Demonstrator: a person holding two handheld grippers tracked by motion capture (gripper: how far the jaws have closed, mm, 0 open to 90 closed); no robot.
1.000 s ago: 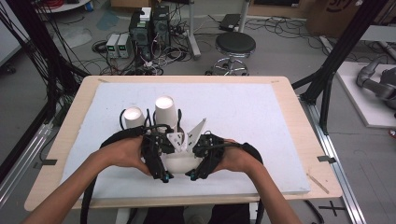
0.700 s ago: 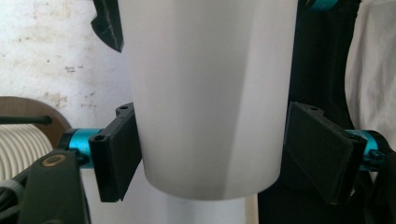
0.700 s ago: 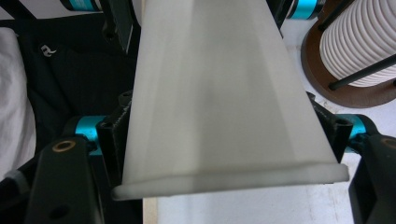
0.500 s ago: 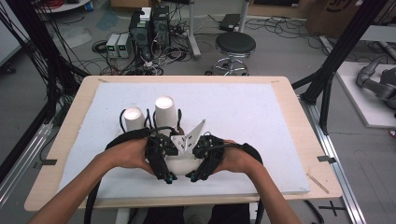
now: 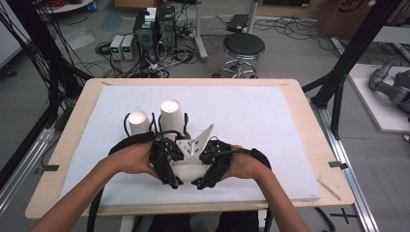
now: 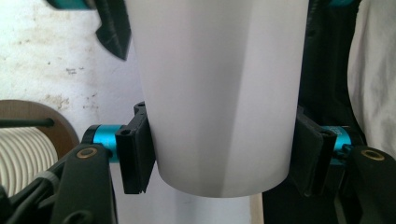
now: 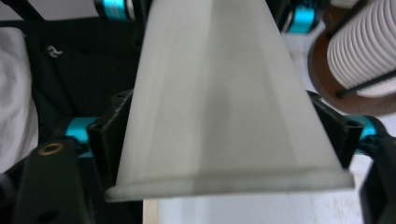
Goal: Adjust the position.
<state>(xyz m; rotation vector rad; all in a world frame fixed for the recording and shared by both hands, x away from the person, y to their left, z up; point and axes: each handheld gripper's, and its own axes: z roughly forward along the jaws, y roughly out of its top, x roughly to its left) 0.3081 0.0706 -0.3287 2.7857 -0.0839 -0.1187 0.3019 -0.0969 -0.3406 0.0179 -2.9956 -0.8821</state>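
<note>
A white paper cup [image 5: 187, 169] lies on its side just above the table's front middle, held between both grippers. My left gripper [image 5: 173, 170] is shut on its narrow bottom end. In the left gripper view the cup [image 6: 215, 93] sits squeezed between the two black pads of the gripper [image 6: 219, 154]. My right gripper [image 5: 205, 170] is shut on the wide rim end. The right gripper view shows the cup [image 7: 224, 116] with its rolled rim toward the camera and the gripper [image 7: 224, 140] clamped on its sides.
Two stacks of white cups [image 5: 138, 121] [image 5: 172, 113] stand in black wire holders just behind the hands. One ribbed stack [image 7: 359, 51] on a brown base is close by on the right. The white foam mat [image 5: 270, 121] covers the wooden table [image 5: 309, 104].
The left hand has edged slightly toward the right gripper. Both grippers stay shut on the cup.
</note>
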